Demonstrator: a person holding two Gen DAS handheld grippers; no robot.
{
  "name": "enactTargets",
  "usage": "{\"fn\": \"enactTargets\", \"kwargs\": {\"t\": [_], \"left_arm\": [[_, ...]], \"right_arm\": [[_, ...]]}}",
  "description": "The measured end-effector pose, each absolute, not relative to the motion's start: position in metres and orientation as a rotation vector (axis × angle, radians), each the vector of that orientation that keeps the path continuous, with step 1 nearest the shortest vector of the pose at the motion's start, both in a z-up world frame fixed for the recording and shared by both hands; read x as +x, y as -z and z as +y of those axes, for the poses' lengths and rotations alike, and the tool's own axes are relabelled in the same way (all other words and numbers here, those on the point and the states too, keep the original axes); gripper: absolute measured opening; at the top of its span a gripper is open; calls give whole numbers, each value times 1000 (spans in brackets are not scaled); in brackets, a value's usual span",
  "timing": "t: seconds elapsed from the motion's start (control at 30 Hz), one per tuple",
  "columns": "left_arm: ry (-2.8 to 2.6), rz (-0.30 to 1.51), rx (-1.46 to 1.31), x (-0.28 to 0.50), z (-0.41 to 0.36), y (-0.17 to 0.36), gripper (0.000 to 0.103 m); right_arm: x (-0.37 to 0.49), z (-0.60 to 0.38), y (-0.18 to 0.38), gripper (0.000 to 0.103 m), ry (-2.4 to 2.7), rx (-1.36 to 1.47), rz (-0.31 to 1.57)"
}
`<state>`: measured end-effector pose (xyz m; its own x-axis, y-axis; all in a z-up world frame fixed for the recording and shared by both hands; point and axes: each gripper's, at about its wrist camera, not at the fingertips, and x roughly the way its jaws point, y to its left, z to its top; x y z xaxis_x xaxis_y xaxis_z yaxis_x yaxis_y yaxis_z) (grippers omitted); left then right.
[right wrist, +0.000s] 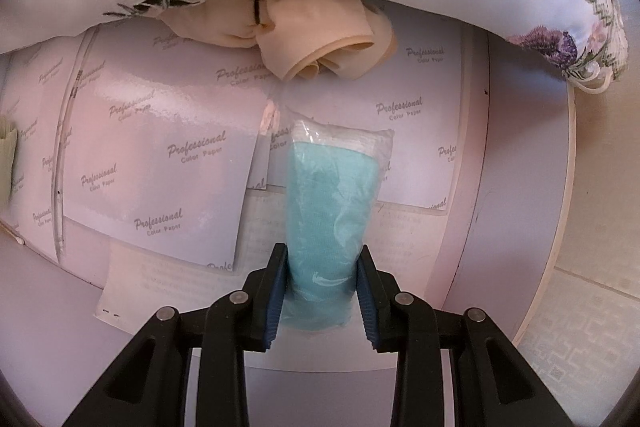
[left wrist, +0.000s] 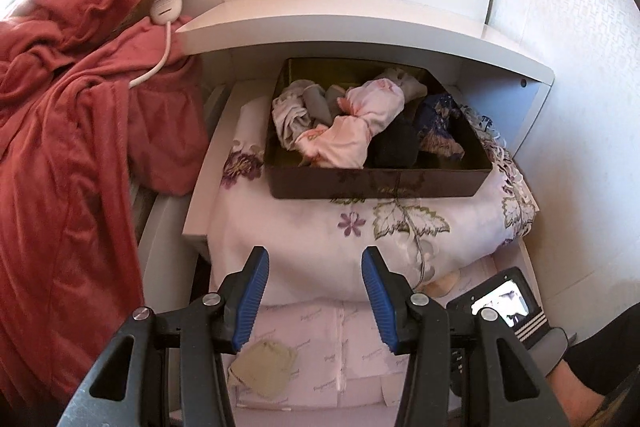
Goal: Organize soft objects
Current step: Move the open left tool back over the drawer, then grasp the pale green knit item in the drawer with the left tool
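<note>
1. Right tongs (right wrist: 320, 291) grip a bagged teal cloth (right wrist: 332, 211) over the paper-lined drawer (right wrist: 516, 187).
2. Left tongs (left wrist: 314, 295) gape, empty, box (left wrist: 376, 183) beyond.
3. Best: keep squeezing, lift clear, drop it there.

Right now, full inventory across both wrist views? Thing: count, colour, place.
dark box: 1, dark brown, on the folded floral cloth under the white shelf
small garments: several, pink, grey, black, navy, piled in the box
floral cloth: 1, white with purple flowers, folded on the drawer bottom
red blanket: 1, rust red, heaped at left
white plug: 1, with cord, on the blanket
beige garment: 1, peach, at the cloth's edge
olive cloth piece: 1, on the printed paper
printed paper sheets: several, white, lining the drawer
bagged teal fabric: 1, teal in clear plastic, on the paper
left gripper: jaws apart, nothing between
right gripper: jaws closed on the teal bag
</note>
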<state>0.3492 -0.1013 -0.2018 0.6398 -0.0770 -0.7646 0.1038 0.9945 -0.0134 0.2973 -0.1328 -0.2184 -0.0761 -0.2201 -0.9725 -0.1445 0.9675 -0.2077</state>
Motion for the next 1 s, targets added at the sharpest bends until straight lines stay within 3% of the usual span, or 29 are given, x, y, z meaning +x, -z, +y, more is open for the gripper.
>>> {"fn": "enactTargets", "kwargs": {"t": [0.6, 1.0], "left_arm": [[21, 913, -20, 328, -81, 214, 49], [-41, 1065, -20, 328, -72, 268, 49]], "right_arm": [[296, -132, 218, 33, 60, -285, 1652], [298, -136, 217, 32, 56, -278, 1650]]}}
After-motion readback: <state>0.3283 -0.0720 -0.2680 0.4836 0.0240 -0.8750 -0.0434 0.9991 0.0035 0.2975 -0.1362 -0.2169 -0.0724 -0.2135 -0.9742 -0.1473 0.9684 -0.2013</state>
